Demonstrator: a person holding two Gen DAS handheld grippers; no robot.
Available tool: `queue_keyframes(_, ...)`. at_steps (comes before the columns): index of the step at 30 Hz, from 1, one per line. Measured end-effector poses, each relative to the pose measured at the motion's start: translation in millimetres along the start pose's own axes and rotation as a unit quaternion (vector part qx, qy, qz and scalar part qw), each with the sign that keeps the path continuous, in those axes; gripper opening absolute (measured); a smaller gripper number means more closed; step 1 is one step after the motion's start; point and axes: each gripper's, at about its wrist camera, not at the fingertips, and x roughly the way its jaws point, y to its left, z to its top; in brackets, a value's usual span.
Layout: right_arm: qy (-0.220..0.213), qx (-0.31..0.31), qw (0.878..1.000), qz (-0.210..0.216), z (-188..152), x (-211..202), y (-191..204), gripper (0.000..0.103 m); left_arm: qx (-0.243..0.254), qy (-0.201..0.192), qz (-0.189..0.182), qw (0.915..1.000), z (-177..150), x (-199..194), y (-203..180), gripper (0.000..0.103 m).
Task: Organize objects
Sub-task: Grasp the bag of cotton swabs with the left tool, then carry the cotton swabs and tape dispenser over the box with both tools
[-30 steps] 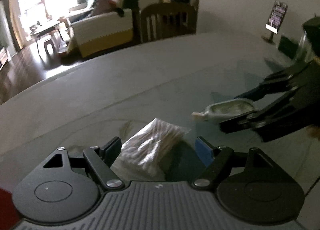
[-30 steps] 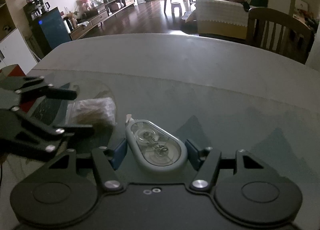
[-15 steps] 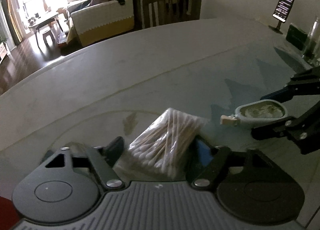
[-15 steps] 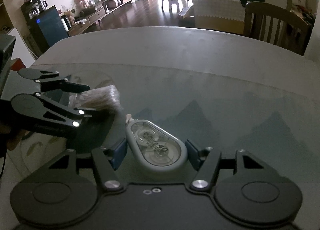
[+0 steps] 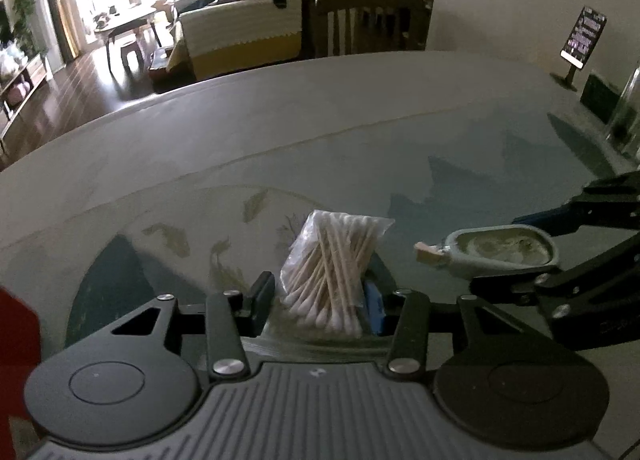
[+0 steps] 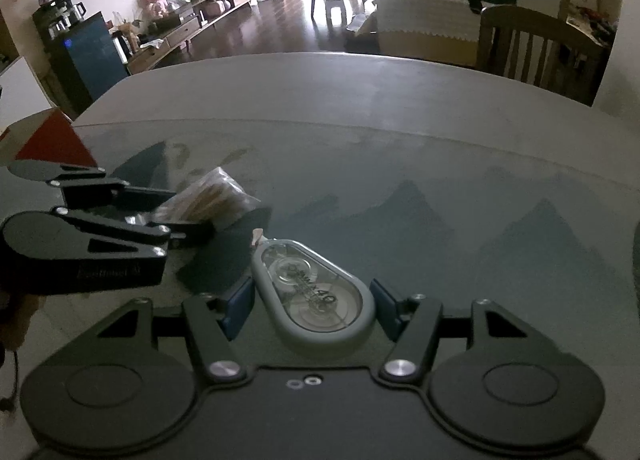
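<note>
Your surface [image 5: 280, 132] is a broad grey top with a glossy glass sheet over a faint leaf print. At its far edge, upper frame, stands a slatted wooden chair [image 5: 368, 24]; a phone stand [image 5: 582, 40] sits upper right. Your left gripper [image 5: 320, 296] has its jaws clenched on a crinkly clear swab bag [image 5: 332, 260], lower centre. Your right gripper [image 6: 312, 304] grasps a smooth, rounded grey tape dispenser [image 6: 314, 292], nose toward the bag.
</note>
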Motion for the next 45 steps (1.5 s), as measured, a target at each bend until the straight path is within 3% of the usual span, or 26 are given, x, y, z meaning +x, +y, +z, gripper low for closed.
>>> queue_keyframes(12,-0.029,-0.011,0.999,0.021,-1.3,-58.6,67.9,0.063,-0.049,-0.028,0.001,0.9984,-25.1,-97.6,14.2,0.045)
queue_keyframes(24,-0.060,-0.039,0.996,0.047,9.5,-94.9,151.9,0.063,-0.082,-0.052,0.015,0.9951,-55.4,-189.5,71.9,0.045)
queue_keyframes(33,-0.070,-0.061,0.994,0.065,20.5,-92.7,222.2,0.063,-0.108,-0.064,0.032,0.9916,-81.0,-236.8,135.7,0.045)
queue_keyframes(45,-0.070,-0.089,0.991,0.069,46.6,-58.9,300.9,0.063,-0.118,-0.062,0.078,0.9880,-110.2,-263.4,222.7,0.046)
